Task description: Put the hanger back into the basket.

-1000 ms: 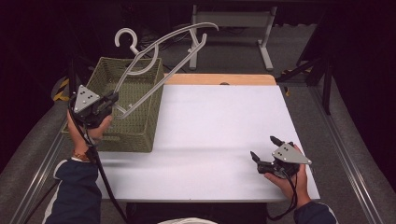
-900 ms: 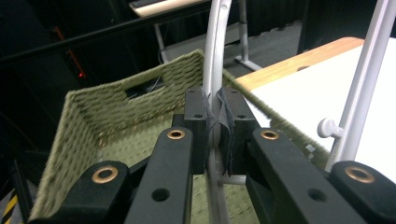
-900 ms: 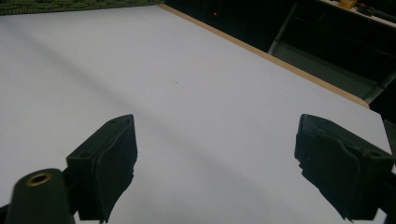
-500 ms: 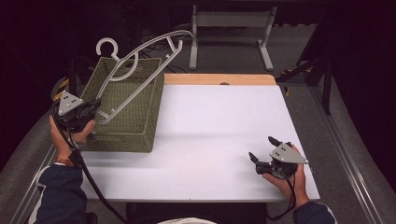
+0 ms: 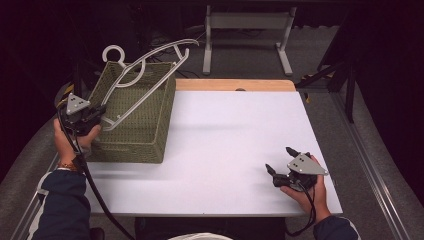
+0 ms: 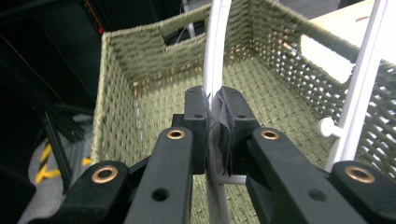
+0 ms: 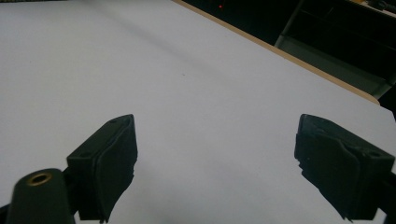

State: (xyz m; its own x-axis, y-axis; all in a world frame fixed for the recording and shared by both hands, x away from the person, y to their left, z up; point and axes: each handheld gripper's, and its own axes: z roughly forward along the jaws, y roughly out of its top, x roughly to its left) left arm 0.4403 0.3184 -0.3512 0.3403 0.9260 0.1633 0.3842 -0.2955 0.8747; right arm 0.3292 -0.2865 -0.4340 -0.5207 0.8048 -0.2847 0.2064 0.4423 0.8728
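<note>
Since a second ago the left gripper (image 5: 95, 116) has carried the white plastic clothes hanger (image 5: 142, 80) leftward and lower, so that the hanger now hangs over the olive-green woven basket (image 5: 145, 135) instead of jutting past its right rim toward the middle of the counter (image 5: 225, 145). The right gripper (image 5: 281, 172) has kept its place near the front right corner of the counter.

In the high view, the person's left hand (image 5: 70, 142) holds its gripper just outside the basket's left wall. The hanger rises from the jaws on a slant, its hook (image 5: 114, 52) up and toward the back, its far arm reaching beyond the basket's back right corner. The left gripper view shows the jaws shut tight on one thin white bar of the hanger (image 6: 215, 56), with the basket's woven floor (image 6: 261, 88) directly beneath and a second bar with a small peg to the right.

The right gripper's jaws stand wide open with nothing between them, above bare white counter (image 7: 196, 93).

The step in hand appears to be putting the hanger into the basket. The hanger looks longer than the basket is wide, so the next move likely calls for tilting it flatter and turning it along the basket's longer run, lowering it until it rests inside or across the rims, then opening the jaws.
</note>
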